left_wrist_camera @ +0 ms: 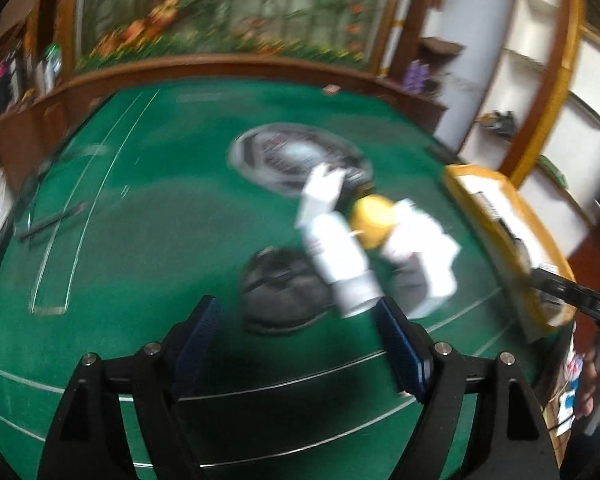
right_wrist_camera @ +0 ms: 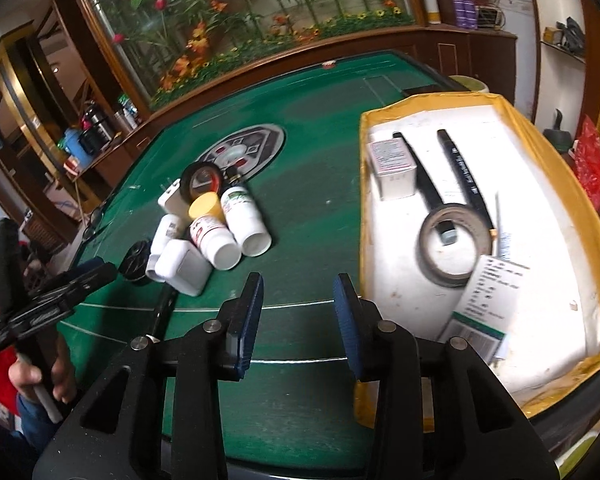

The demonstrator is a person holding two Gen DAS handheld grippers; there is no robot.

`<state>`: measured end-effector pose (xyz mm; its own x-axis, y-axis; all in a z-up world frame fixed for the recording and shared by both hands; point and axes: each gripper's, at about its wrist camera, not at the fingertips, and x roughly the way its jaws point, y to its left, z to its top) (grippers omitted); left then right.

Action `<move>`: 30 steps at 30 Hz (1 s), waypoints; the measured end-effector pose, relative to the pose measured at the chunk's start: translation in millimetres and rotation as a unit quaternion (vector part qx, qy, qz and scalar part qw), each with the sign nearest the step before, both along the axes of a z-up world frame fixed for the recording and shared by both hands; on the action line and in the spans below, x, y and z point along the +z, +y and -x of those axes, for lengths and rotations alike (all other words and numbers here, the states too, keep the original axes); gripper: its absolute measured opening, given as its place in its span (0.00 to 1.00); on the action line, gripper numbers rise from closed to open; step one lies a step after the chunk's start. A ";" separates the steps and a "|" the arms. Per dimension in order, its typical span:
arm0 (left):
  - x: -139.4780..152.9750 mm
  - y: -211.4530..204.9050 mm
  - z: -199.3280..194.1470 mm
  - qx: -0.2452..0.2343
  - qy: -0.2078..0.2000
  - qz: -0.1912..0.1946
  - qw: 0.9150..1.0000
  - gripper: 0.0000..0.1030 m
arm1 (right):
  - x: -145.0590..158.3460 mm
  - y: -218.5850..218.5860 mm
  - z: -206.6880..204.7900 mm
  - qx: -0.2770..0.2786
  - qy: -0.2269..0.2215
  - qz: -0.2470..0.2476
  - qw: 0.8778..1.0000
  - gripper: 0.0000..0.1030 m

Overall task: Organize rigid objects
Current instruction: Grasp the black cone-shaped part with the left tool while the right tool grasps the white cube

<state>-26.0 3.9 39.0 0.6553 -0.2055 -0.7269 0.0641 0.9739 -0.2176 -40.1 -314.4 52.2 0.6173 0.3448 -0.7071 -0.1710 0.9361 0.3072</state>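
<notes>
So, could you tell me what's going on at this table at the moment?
A person with a handheld gripper in each hand is sorting small items from a green table into a yellow-edged box. The box already holds a tape roll, two black pens and some small cartons. White bottles, a yellow cap and other bits lie clustered on the felt. The left gripper hangs open near that pile; the right gripper is open and empty beside the box.

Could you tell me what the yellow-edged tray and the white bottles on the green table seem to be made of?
Tray: probably cardboard bound in glossy yellow tape, judging by its wrinkled, shiny rim; white lining inside. White bottles: likely smooth plastic, opaque with a soft sheen and printed labels. Table: matte green felt-like cloth.
</notes>
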 end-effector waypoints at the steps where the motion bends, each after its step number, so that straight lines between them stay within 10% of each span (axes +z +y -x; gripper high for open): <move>1: -4.5 1.6 -2.9 0.000 0.012 0.003 1.000 0.78 | -1.1 1.2 -0.6 0.003 0.001 -0.001 1.000 0.35; 17: -27.8 -6.7 -44.6 0.011 0.072 -0.037 0.997 0.72 | -9.2 6.5 -2.2 0.020 0.010 -0.004 1.000 0.35; 30: -22.2 13.6 -40.7 0.023 0.049 0.021 0.998 0.65 | -13.4 105.8 -21.9 0.127 0.010 0.028 0.991 0.36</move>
<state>14.7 17.5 16.7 0.5909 -0.2085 -0.7793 -0.0046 0.9651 -0.2617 -18.2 -208.6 38.8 0.5016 0.4472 -0.7405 -0.3977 0.8794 0.2617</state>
